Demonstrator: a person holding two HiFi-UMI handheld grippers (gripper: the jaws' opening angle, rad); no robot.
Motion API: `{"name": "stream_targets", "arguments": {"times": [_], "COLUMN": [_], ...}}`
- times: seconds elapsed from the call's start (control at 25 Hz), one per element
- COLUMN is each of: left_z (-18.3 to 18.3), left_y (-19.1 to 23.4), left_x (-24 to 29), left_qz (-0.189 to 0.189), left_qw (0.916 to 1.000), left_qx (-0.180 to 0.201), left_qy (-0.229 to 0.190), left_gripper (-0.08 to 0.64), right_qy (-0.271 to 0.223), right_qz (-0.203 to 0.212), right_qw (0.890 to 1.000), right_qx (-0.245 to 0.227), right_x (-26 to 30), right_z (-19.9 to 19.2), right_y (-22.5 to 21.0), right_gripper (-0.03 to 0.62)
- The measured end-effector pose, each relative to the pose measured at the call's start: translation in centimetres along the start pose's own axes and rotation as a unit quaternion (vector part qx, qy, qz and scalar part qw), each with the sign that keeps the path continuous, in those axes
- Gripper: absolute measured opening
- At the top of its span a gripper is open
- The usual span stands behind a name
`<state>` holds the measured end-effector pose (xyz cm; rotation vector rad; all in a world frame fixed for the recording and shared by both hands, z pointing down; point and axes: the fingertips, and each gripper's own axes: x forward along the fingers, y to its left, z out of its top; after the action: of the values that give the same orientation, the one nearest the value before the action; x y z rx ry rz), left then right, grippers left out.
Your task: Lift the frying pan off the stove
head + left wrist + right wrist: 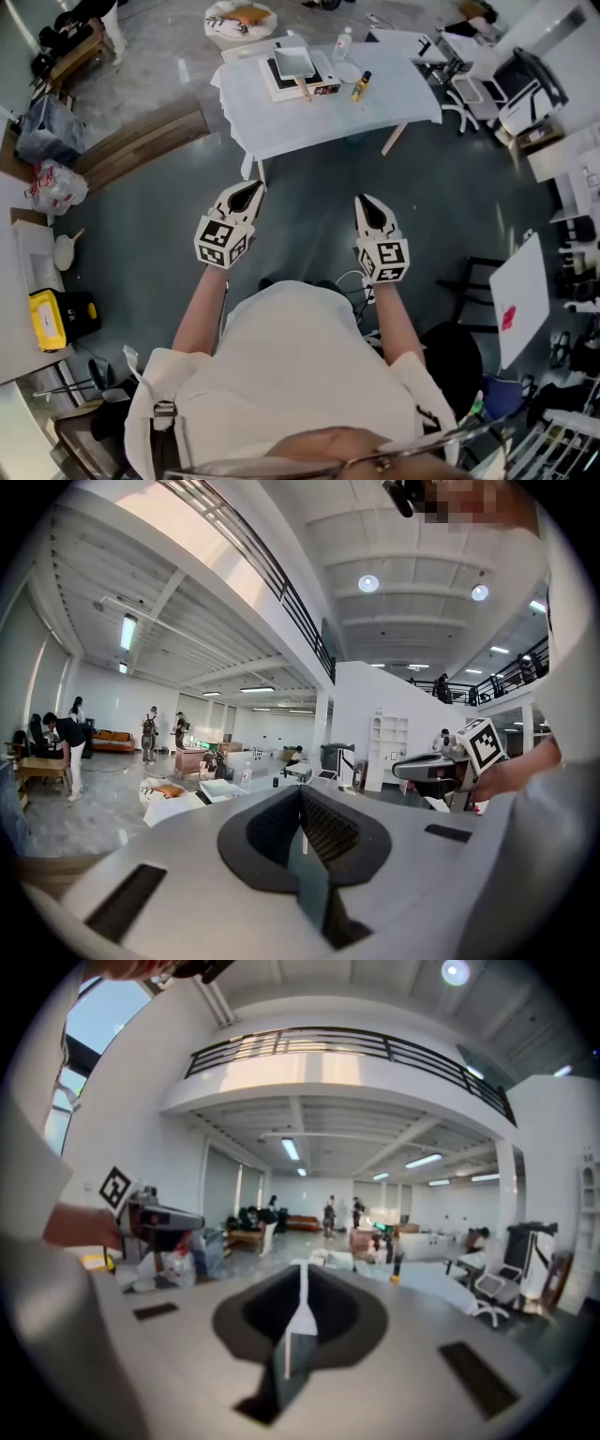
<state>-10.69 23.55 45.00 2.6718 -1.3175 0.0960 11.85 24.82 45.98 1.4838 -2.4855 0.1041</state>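
Observation:
The frying pan (293,62), square and pale with a wooden handle (304,89), sits on a black stove (302,77) on the white-clothed table (394,94), far ahead across the floor. Both grippers are held at chest height, well short of the table. My left gripper (253,190) is shut with nothing in it, and my right gripper (362,201) is likewise shut and empty. In the left gripper view the closed jaws (302,799) point towards the distant table (217,789). In the right gripper view the closed jaws (301,1283) point at the table's cloth (441,1288).
A yellow-capped bottle (360,86) and a clear bottle (343,42) stand by the stove. Office chairs (487,89) crowd the table's right. A white board (520,300) leans at right; wooden planks (141,141), bags (52,183) and a yellow box (47,319) lie left. People (66,738) stand far off.

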Motion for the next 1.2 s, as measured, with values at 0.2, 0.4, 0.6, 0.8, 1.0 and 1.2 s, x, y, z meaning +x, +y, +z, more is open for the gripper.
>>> {"name": "stream_targets", "arguments": {"times": [0.2,0.4,0.6,0.8,1.0,1.2], "left_z": [-0.5,-0.7,-0.5,-0.3,-0.7,-0.5], "left_y": [1.0,2.1,2.9,3.5,4.3,4.5], "left_x": [-0.6,-0.9,-0.4,0.6,2.9,6.0], "left_qz": [-0.015,-0.025,-0.029,-0.028,-0.023,-0.023], "left_qw": [0.9999,0.9996,0.9995,0.9995,0.9996,0.9996], "left_qx": [0.002,0.006,0.007,0.001,-0.004,-0.005], "left_qy": [0.008,0.015,0.013,0.014,0.017,0.013], "left_gripper": [0.029,0.029,0.029,0.029,0.029,0.029], "right_qy": [0.002,0.000,-0.001,0.001,0.006,0.012], "right_qz": [-0.009,-0.016,-0.017,-0.016,-0.004,0.013], "right_qw": [1.000,1.000,1.000,1.000,1.000,1.000], "right_qx": [-0.002,0.000,0.001,0.004,0.006,0.008], "right_x": [0.4,1.1,1.8,2.8,4.7,7.2], "right_z": [0.0,0.3,0.7,0.9,0.5,0.0], "right_y": [1.4,2.4,2.5,1.8,0.5,-1.5], "right_gripper": [0.041,0.041,0.041,0.041,0.041,0.041]}}
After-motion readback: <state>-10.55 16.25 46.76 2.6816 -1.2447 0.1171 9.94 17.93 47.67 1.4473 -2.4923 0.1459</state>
